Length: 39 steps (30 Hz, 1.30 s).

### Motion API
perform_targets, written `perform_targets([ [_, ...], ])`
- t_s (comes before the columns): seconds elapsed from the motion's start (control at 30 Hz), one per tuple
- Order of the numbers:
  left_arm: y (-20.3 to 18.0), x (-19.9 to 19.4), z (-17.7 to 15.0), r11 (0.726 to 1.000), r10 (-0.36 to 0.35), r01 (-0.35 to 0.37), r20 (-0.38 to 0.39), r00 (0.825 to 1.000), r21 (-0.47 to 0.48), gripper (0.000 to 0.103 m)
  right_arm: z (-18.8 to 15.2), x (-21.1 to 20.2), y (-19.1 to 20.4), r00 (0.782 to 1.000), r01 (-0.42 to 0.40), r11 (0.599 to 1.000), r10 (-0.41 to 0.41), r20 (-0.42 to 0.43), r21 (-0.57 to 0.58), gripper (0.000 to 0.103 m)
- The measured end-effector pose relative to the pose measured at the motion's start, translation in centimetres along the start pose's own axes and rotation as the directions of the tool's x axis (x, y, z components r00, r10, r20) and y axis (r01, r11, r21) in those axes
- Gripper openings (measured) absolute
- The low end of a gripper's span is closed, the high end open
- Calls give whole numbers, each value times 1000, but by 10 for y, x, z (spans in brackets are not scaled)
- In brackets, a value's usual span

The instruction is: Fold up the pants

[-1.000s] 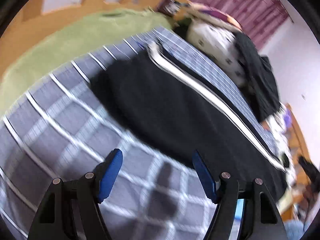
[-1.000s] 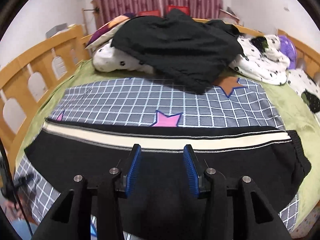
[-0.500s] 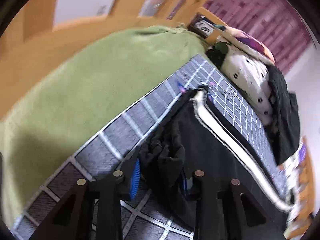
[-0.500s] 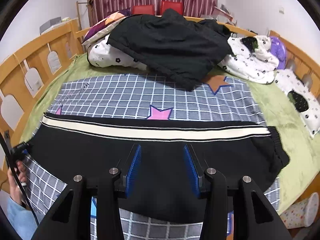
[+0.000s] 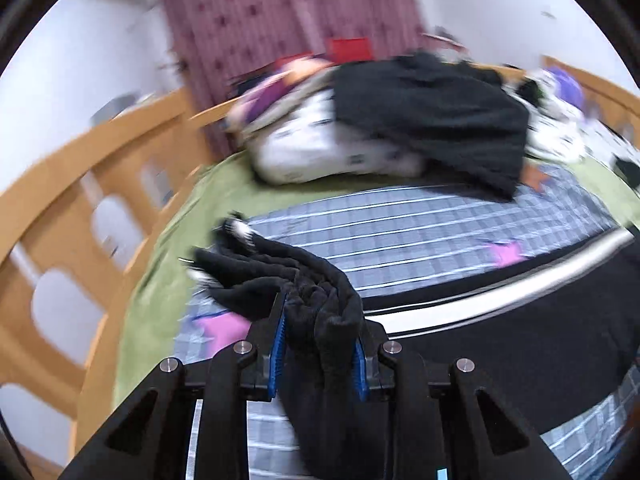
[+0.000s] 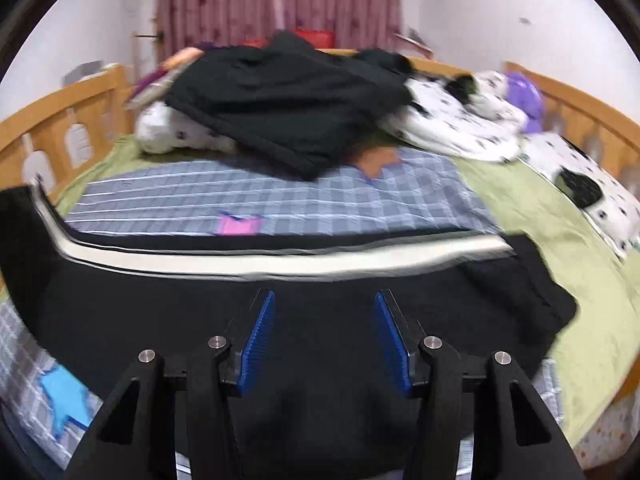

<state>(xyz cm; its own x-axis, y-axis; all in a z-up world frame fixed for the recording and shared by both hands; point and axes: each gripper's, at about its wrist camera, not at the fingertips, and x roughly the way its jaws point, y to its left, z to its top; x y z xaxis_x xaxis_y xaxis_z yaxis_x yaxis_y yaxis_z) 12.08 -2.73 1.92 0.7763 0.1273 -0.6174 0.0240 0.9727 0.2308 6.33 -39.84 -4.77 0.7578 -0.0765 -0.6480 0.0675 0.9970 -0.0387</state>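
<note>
Black pants (image 6: 320, 312) with a cream side stripe (image 6: 280, 266) lie across a grey checked blanket (image 6: 280, 204) on the bed. My left gripper (image 5: 318, 330) is shut on a bunched end of the pants (image 5: 320, 304) and holds it raised above the blanket; the rest of the pants (image 5: 520, 328) trails off to the right. My right gripper (image 6: 324, 320) is open and empty, hovering over the middle of the pants. In the right wrist view the left end of the pants (image 6: 24, 232) is lifted.
A pile of black clothes (image 6: 288, 100) and spotted white bedding (image 6: 460, 128) sits at the far side of the bed. Wooden bed rails (image 6: 60, 120) run along the left and right (image 6: 580, 108). A green sheet (image 6: 560, 240) covers the right side.
My left gripper closed on the pants' end and lifted it, swinging round toward the bed's far side. The right gripper stays open above the pants, shifted slightly.
</note>
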Motion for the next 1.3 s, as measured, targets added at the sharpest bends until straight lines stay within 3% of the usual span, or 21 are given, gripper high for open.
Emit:
perform_targets([
  [0.17, -140, 16, -12, 991, -104, 106, -23, 994, 76, 25, -10, -20, -83, 989, 122, 984, -131, 65, 133, 51],
  [0.27, -214, 25, -41, 971, -218, 223, -70, 974, 90, 25, -21, -29, -120, 985, 146, 964, -161, 55, 221, 51],
  [0.37, -283, 32, -81, 936, -301, 324, -164, 939, 139, 25, -31, -35, -145, 984, 152, 948, -171, 44, 280, 51],
  [0.4, -297, 34, -93, 942, -269, 297, -178, 947, 157, 25, -32, -36, -149, 983, 160, 945, -179, 44, 284, 51],
  [0.47, -305, 27, -107, 952, -217, 240, -134, 967, 189, 28, -33, -37, -152, 981, 165, 944, -187, 49, 285, 51],
  [0.5, -303, 21, -112, 946, -232, 250, -111, 966, 207, 31, -33, -37, -151, 983, 154, 946, -175, 50, 287, 51],
  [0.53, -297, 17, -114, 934, -275, 295, -120, 954, 201, 42, -31, -35, -148, 986, 140, 948, -161, 50, 285, 51],
  [0.57, -289, 15, -115, 919, -326, 348, -140, 935, 183, 59, -29, -33, -142, 988, 122, 953, -142, 53, 277, 51],
  [0.6, -276, 10, -117, 901, -382, 405, -162, 910, 156, 67, -29, -34, -133, 990, 111, 957, -131, 57, 267, 51],
  [0.63, -259, 3, -119, 890, -415, 436, -164, 895, 130, 73, -27, -32, -124, 992, 95, 965, -112, 58, 244, 51],
  [0.67, -242, -1, -120, 889, -424, 443, -155, 892, 117, 73, -26, -31, -115, 993, 85, 971, -100, 56, 224, 51],
  [0.77, -184, -15, -126, 908, -403, 413, -124, 907, 67, 74, -20, -20, -81, 999, 22, 986, -29, 41, 164, 53],
  [0.83, -135, -14, -130, 923, -381, 385, -143, 913, -5, 75, -19, -10, -59, 999, -45, 987, 45, 7, 155, 53],
  [0.9, -92, -7, -134, 953, -303, 300, -171, 938, -46, 75, -19, 1, -34, 990, -126, 982, 132, -39, 141, 53],
  [1.03, -28, 7, -139, 984, -174, 163, -177, 969, -71, 75, -30, 15, 28, 954, -265, 960, 274, -120, 85, 52],
  [1.1, 1, 11, -148, 986, -131, 111, -167, 977, -123, 75, -40, 25, 57, 950, -268, 962, 272, -154, 46, 50],
  [1.2, 28, 25, -152, 970, -152, 111, -184, 971, -216, 75, -52, 39, 91, 957, -235, 970, 219, -192, -66, 40],
  [1.3, 43, 34, -155, 955, -184, 127, -199, 963, -266, 75, -62, 48, 111, 963, -213, 964, 179, -203, -160, 13],
])
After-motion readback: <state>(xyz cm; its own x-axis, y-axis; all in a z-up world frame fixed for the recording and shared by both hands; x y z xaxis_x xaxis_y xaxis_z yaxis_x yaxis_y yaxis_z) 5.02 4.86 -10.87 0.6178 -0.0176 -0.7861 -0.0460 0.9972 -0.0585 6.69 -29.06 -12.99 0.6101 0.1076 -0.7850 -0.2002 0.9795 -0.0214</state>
